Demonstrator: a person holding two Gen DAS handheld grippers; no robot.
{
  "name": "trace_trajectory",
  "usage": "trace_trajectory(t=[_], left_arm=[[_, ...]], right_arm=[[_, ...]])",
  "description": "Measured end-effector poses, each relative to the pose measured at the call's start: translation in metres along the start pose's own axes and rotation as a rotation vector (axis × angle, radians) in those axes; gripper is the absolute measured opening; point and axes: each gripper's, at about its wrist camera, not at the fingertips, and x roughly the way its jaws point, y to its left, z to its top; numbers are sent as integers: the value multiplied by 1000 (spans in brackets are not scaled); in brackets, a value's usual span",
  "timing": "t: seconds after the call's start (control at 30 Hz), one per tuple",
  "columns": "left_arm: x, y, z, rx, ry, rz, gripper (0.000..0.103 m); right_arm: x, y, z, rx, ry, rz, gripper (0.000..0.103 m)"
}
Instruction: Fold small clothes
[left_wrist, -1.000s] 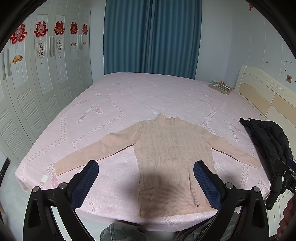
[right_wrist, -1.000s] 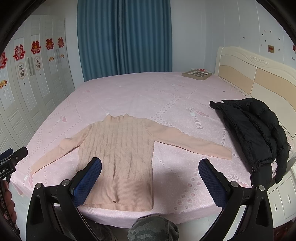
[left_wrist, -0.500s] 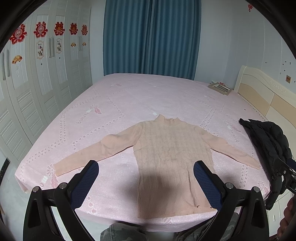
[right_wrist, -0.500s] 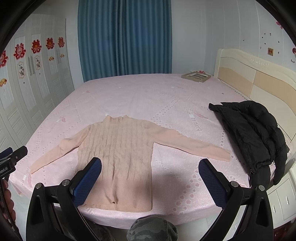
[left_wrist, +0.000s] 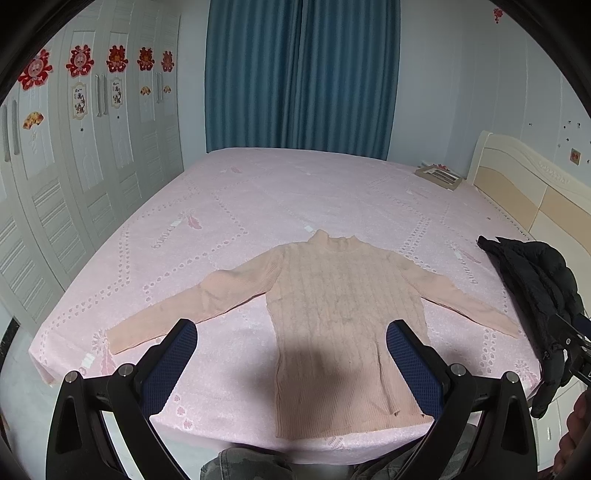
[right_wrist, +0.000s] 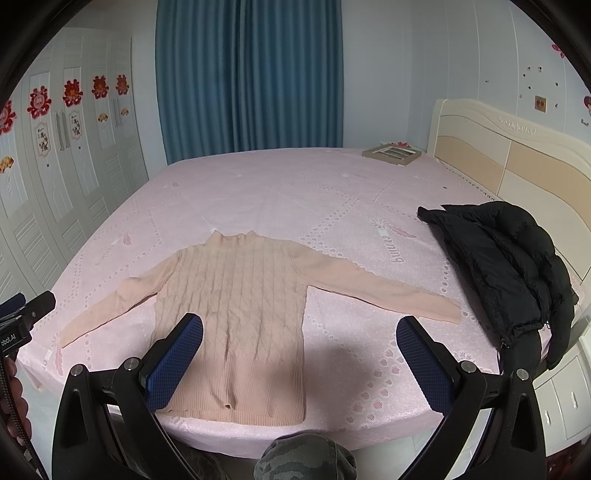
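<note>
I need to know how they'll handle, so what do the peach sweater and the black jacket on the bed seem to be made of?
The peach turtleneck sweater looks like soft matte knit, showing cable ridges and a ribbed hem. The black puffer jacket looks like smooth, slightly shiny synthetic shell, quilted into padded bulges; the filling cannot be told.

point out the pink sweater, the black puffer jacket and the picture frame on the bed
pink sweater (left_wrist: 343, 314), left wrist view, middle of the cable-knit chest
black puffer jacket (right_wrist: 506, 266), right wrist view, quilted body
picture frame (right_wrist: 391, 152), right wrist view, its top face
</note>
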Motion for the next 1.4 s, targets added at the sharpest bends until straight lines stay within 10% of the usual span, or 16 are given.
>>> trace_trajectory(t=[0.7, 1.13, 1.4], left_arm=[[63, 33, -20, -42, 70, -8, 102], [167, 153, -92, -316, 313, 28, 91], [205, 252, -114, -530, 271, 167, 82]], right_arm=[[69, 11, -10, 23, 87, 26, 103], [148, 33, -40, -3, 142, 45, 100], [190, 59, -64, -42, 235, 80, 86]])
